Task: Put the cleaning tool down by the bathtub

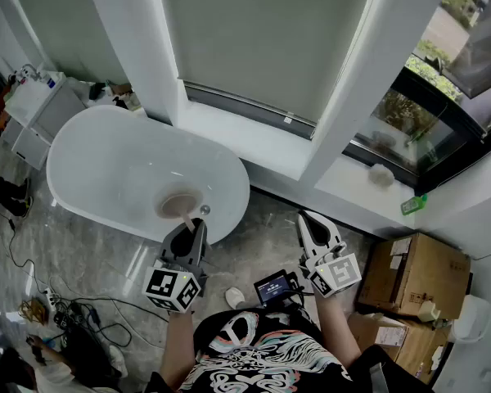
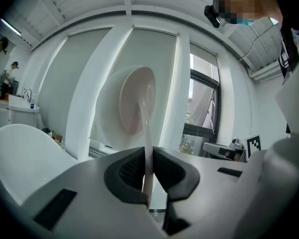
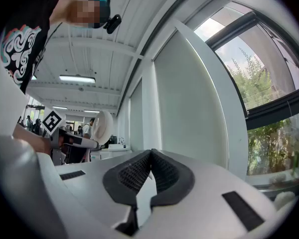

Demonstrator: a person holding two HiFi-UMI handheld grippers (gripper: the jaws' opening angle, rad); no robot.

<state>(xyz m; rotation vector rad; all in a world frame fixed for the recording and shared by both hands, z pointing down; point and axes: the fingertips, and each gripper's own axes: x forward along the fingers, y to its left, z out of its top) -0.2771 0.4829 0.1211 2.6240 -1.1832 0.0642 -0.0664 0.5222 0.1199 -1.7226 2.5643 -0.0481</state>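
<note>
**Head view.** The left gripper (image 1: 192, 234) is raised at the near end of the bathtub (image 1: 82, 142). It holds the cleaning tool (image 1: 178, 205) by its thin handle, and the round head shows against the tub's near rim. The right gripper (image 1: 309, 223) is held apart to the right, above the floor (image 1: 262, 236). Nothing is in contact with it.

**Left gripper view.** The fingers (image 2: 132, 169) are clenched on the tool's pale handle. The handle runs up between them to the disc-shaped head, which is tilted upward in free air. The tub lies low at the left.

**Right gripper view.** The fingers (image 3: 134, 173) are pressed together at their tips with nothing between them. The left gripper and the tool head appear small at the far left.

**Task status.**
- Done: the tool is grasped and has been brought to the tub.
- Remaining: the tool is not yet set down. Judged from these views, the left gripper must lower it to the floor beside the tub, then release the handle and withdraw.
</note>
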